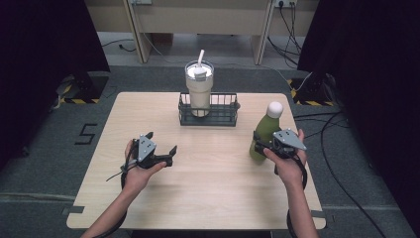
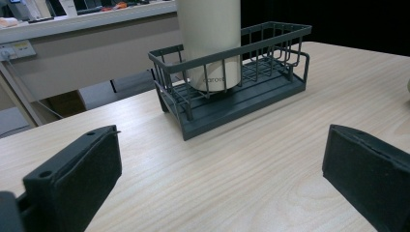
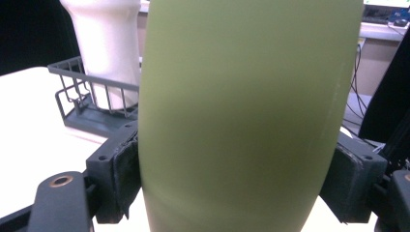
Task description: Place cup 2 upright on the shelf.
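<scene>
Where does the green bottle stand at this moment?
In the high view, the green bottle stands upright at the table's right side, right of the wire basket, with the right gripper closed on it.

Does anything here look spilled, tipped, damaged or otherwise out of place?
Nothing stands out. The cream tumbler with a straw stands upright in the dark wire basket, and the green bottle with a white cap is upright between the right gripper's pads. The left gripper is open above bare tabletop.

A black "5" marks the floor (tumbler lettering too blurred).
</scene>
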Action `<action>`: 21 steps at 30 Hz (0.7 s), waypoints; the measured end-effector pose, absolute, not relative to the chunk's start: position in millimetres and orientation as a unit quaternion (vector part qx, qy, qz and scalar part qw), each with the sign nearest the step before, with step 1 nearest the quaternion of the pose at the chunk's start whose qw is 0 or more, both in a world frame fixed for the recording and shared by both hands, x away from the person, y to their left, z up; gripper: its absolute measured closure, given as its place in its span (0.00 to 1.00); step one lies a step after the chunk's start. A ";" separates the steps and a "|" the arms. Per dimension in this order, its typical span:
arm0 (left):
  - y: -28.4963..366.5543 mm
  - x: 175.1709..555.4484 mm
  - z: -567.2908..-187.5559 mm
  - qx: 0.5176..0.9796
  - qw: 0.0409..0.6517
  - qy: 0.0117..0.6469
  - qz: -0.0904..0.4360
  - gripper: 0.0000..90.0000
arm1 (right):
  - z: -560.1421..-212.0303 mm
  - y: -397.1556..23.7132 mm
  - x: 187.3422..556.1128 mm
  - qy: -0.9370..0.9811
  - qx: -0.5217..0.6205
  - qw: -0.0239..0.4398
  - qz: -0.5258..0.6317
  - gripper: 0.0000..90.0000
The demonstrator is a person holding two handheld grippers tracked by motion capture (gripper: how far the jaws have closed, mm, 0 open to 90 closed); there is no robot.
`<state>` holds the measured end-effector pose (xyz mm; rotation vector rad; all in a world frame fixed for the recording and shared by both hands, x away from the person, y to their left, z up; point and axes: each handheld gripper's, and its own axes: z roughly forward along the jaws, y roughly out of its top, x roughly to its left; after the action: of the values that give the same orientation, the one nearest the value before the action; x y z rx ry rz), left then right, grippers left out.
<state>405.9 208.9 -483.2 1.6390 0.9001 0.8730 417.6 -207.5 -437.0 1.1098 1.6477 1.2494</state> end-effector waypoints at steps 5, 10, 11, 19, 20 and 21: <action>209.2 405.3 -484.4 0.682 0.512 0.375 0.363 0.00 | -427.7 -204.0 420.9 0.645 0.430 0.391 0.496 0.23; 209.4 404.9 -484.4 0.681 0.512 0.376 0.364 0.00 | -417.7 -199.5 425.4 0.642 0.426 0.391 0.503 0.23; 209.5 404.8 -483.8 0.681 0.512 0.375 0.366 0.00 | -415.7 -198.6 426.7 0.642 0.424 0.394 0.504 0.23; 209.3 404.4 -483.6 0.680 0.513 0.373 0.367 0.00 | -400.8 -189.4 435.3 0.641 0.415 0.397 0.510 0.23; 209.5 404.4 -483.5 0.680 0.513 0.374 0.367 0.00 | -399.6 -188.1 436.4 0.640 0.415 0.396 0.511 0.23; 209.6 404.3 -483.4 0.679 0.513 0.374 0.368 0.00 | -398.5 -187.0 437.6 0.640 0.414 0.395 0.512 0.23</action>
<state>404.3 209.6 -483.4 1.6330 0.8995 0.8836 437.6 -187.0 -398.5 1.0501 1.6232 1.2979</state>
